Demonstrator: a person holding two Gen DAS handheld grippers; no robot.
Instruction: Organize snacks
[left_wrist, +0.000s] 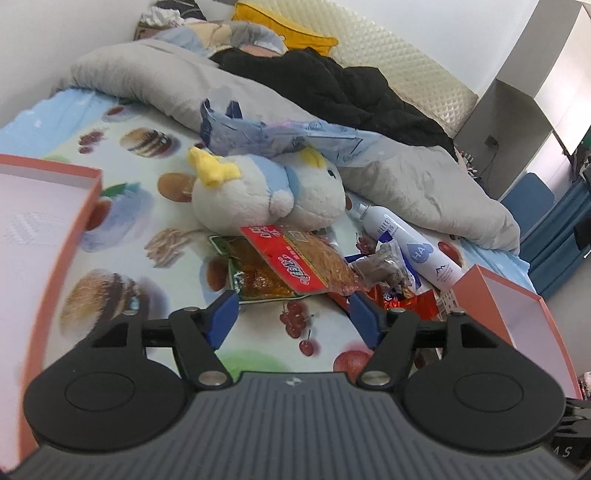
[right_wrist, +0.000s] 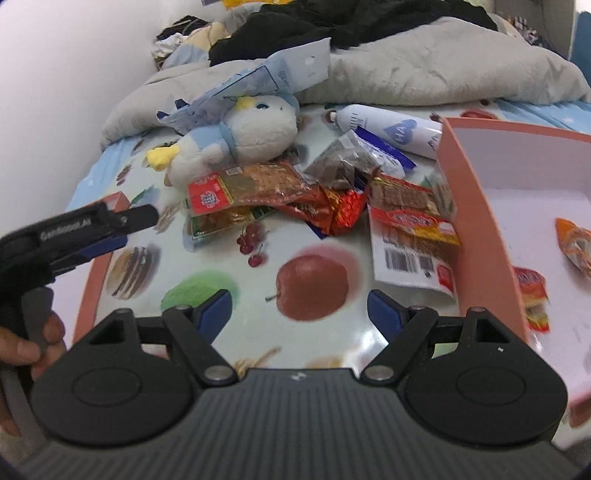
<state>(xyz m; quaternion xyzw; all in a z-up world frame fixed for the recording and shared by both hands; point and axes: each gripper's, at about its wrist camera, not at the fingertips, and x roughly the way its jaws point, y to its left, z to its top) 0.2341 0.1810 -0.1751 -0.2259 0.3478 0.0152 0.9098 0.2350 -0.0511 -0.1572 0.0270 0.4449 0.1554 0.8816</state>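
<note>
Left gripper (left_wrist: 291, 314) hangs with blue jaws spread and empty over the printed bedsheet (left_wrist: 155, 236), just short of the snack packets (left_wrist: 295, 269) heaped mid-bed beneath a plush bird (left_wrist: 266, 192). Right gripper (right_wrist: 299, 312) likewise gapes empty above the sheet; two packets (right_wrist: 535, 295) lie inside the pink box (right_wrist: 476, 221) at the bed's right edge.

Bright even light, fisheye-warped edges, slight blur

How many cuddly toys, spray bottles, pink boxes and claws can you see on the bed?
Cuddly toy: 1
Spray bottle: 1
Pink boxes: 2
Claws, left claw and right claw: 2
Total: 6
</note>
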